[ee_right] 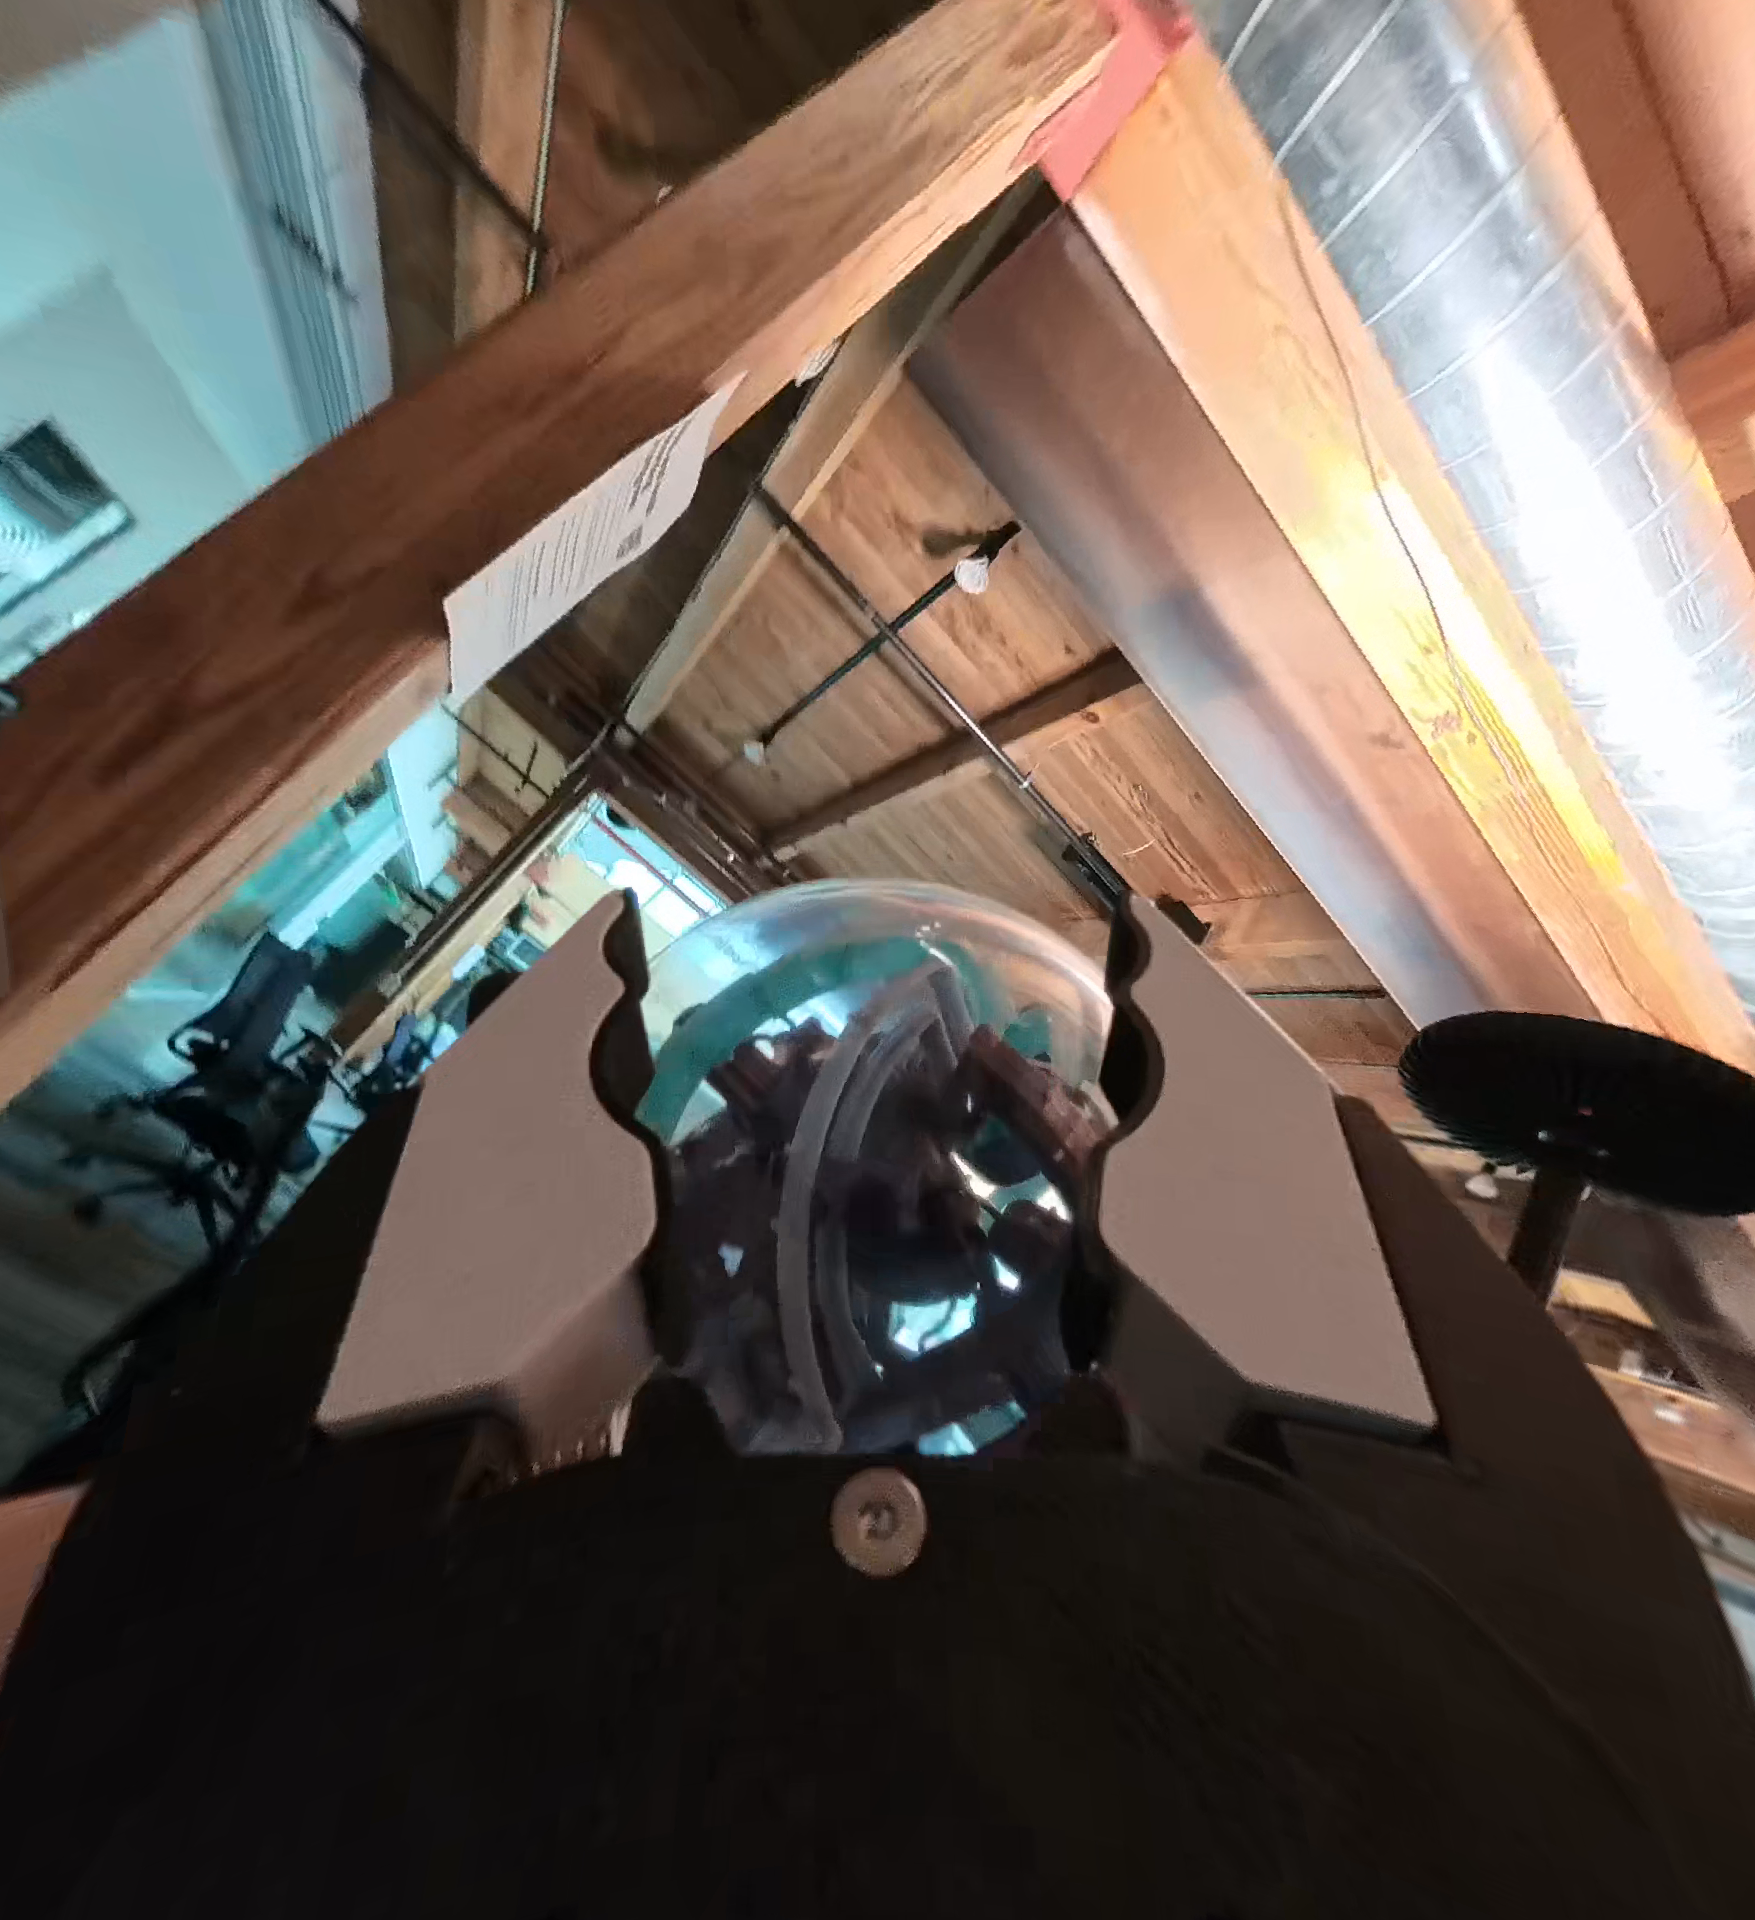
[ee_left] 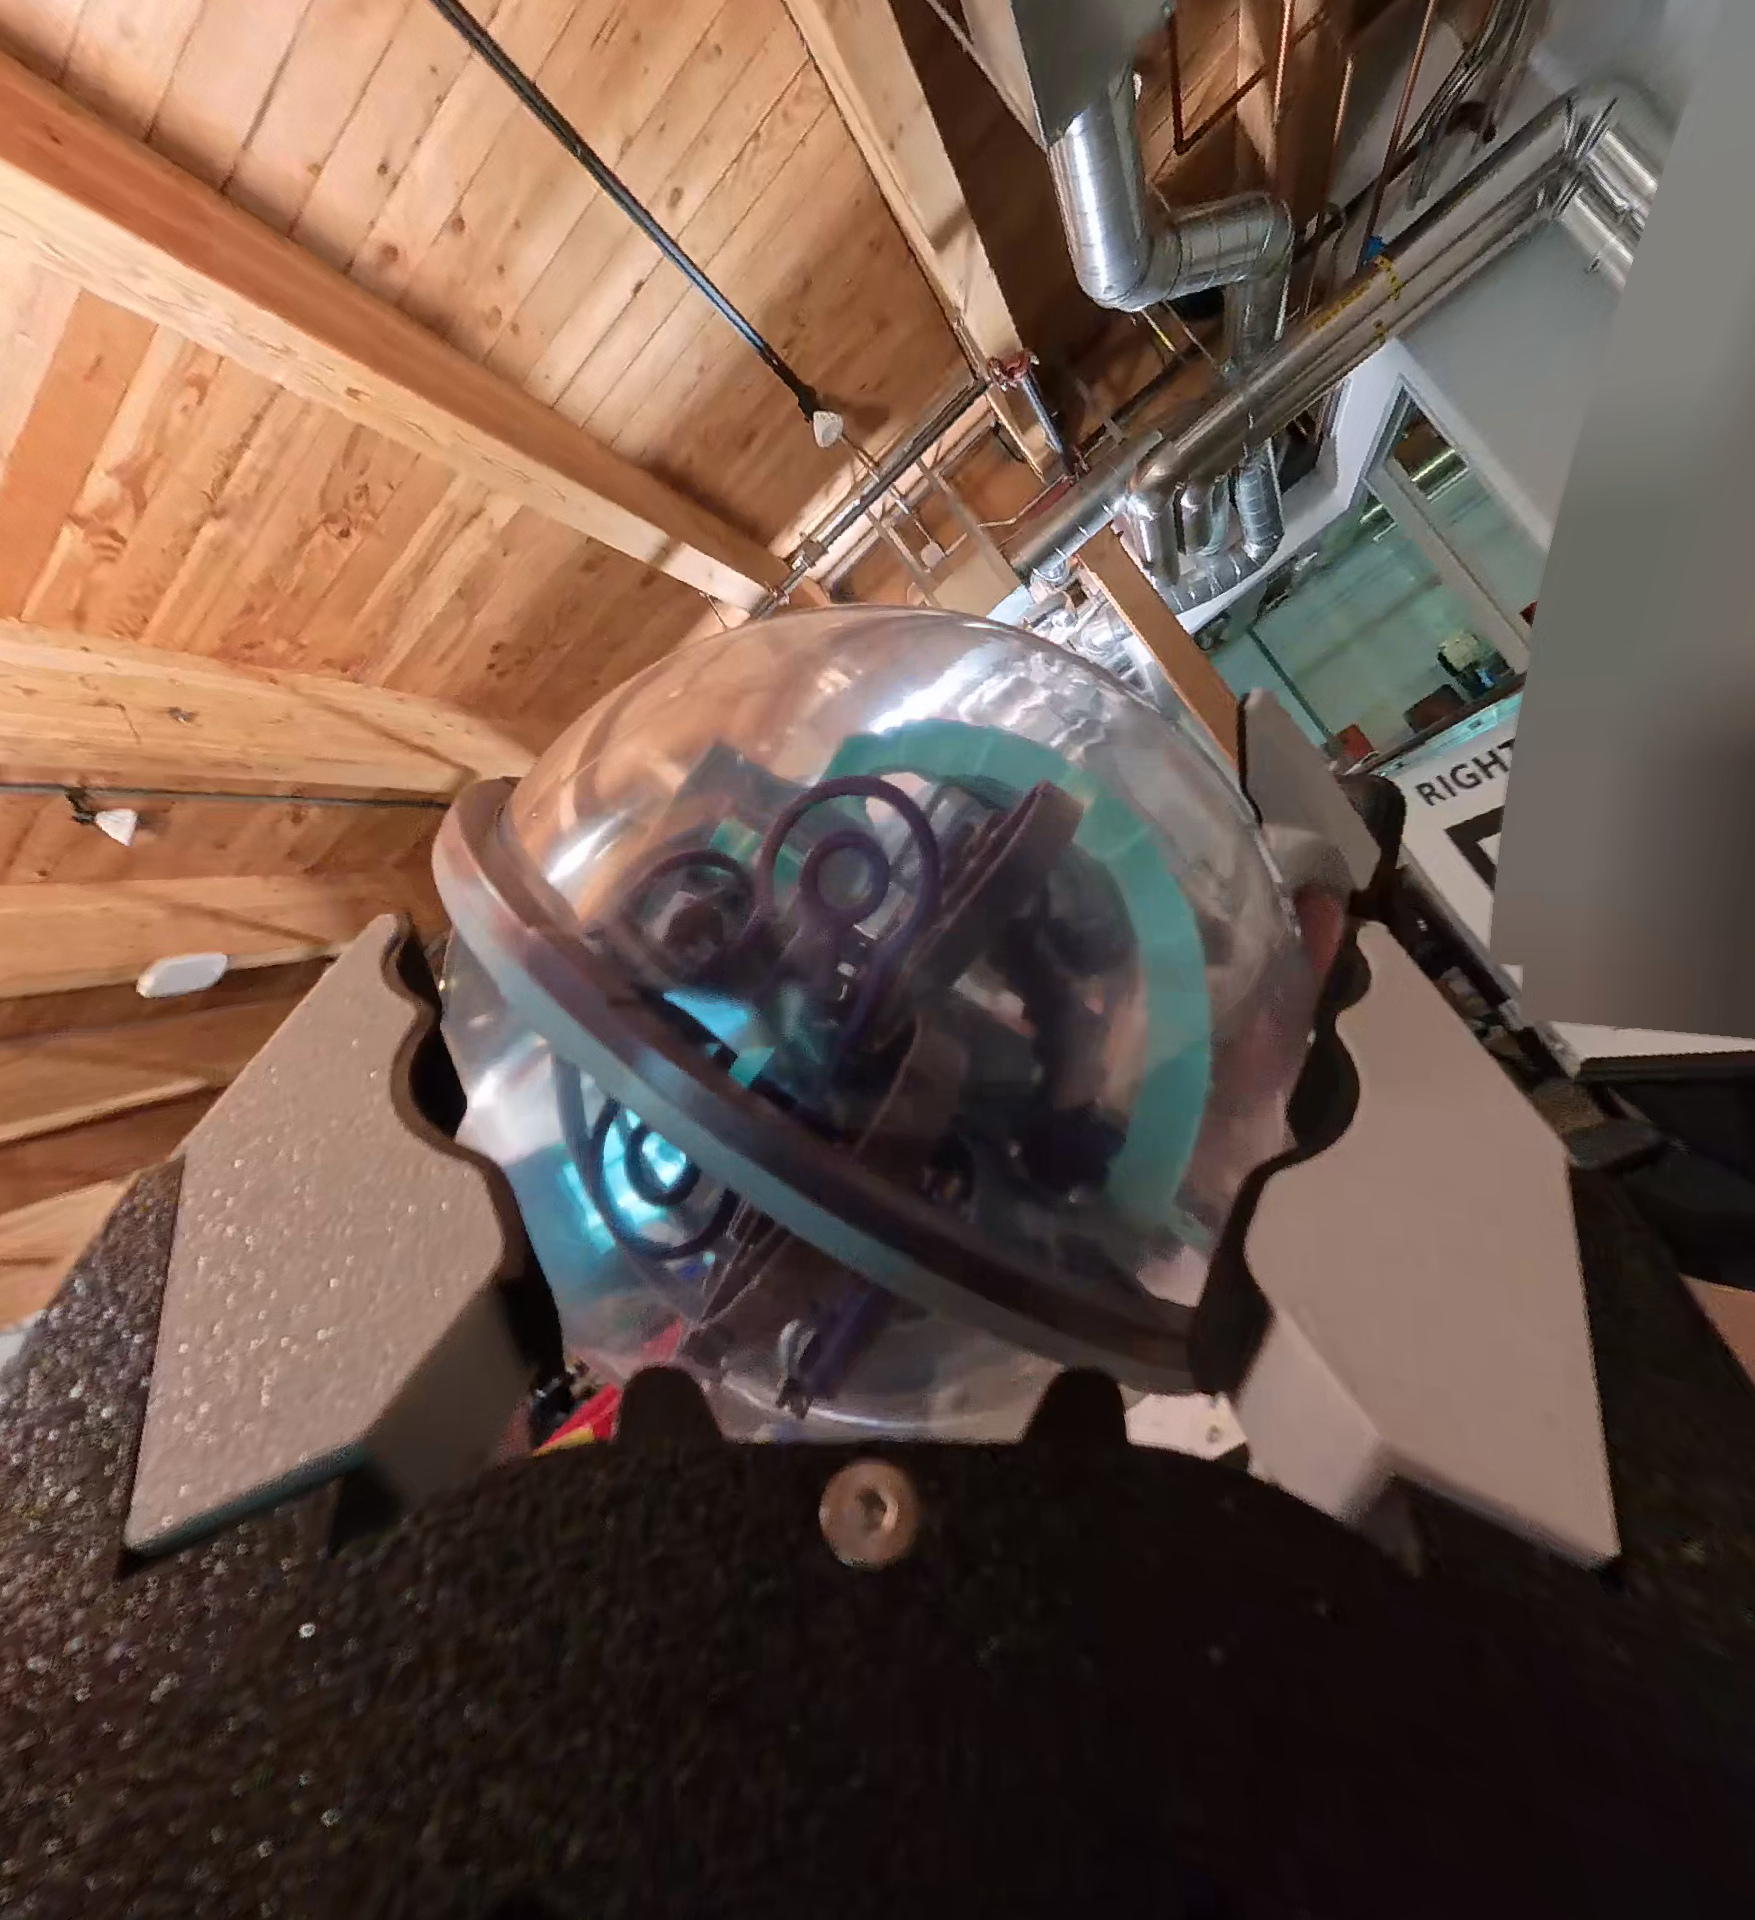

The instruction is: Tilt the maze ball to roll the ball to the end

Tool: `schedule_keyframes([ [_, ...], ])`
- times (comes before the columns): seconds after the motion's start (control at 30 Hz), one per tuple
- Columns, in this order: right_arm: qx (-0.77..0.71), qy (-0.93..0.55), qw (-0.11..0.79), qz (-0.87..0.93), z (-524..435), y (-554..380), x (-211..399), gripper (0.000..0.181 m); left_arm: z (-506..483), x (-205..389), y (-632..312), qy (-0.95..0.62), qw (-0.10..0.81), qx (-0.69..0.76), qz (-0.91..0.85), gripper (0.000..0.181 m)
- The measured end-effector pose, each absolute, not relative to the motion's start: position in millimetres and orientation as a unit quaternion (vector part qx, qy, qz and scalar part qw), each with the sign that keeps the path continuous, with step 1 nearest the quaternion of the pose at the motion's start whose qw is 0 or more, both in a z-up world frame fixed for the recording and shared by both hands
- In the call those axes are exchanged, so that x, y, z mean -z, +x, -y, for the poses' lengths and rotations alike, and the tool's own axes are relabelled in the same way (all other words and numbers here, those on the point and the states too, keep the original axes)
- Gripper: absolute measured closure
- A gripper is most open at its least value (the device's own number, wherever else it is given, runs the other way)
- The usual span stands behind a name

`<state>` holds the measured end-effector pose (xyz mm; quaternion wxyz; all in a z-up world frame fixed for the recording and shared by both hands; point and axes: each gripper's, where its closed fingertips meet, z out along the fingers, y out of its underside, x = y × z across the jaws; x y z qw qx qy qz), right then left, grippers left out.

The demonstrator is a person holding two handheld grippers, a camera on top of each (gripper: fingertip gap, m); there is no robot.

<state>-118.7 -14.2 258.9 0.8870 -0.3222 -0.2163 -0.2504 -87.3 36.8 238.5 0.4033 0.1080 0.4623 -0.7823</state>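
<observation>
Maze ball (ee_left: 852, 1029), clear sphere, teal and purple tracks: frame centre, clamped on both sides by left gripper (ee_left: 852, 1049) and right gripper (ee_right: 873, 1132); wooden ceiling (ee_left: 229, 416) behind

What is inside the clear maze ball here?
Inside the maze ball: a teal curved track and dark purple looped rails. The small rolling ball cannot be picked out; blur and tracks hide it.

Grey scalloped-edged tongs (ee_left: 883, 1049), black grainy body, silver hex screw (ee_left: 869, 1511)
</observation>
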Motion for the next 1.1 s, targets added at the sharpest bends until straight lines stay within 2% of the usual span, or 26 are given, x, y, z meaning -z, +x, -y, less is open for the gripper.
schedule_keyframes([
  [0.07, 0.245, -0.325, 0.891, 0.202, 13.1, -112.1, -254.6, 0.081, -38.1, -229.5, -84.7, 0.11, 0.408, 0.786, -0.452, 0.024],
  [0.2, 0.222, -0.305, 0.912, 0.161, 19.9, -99.8, -256.5, 0.079, -45.4, -220.4, -81.1, 0.111, 0.394, 0.805, -0.429, 0.024],
  [0.4, 0.188, -0.292, 0.934, 0.084, 28.3, -76.9, -264.6, 0.06, -49.4, -211.8, -80.9, 0.129, 0.406, 0.815, -0.393, 0.024],
  [0.67, 0.18, -0.281, 0.942, 0.038, 26.4, -64.4, -261.9, 0.044, -44.4, -205.1, -79.3, 0.133, 0.483, 0.779, -0.376, 0.03],
  [1.1, 0.182, -0.181, 0.966, 0.042, 57.5, -74.8, -273.3, 0.069, -41.6, -208.0, -108.6, 0.179, 0.575, 0.74, -0.3, 0.036],
])
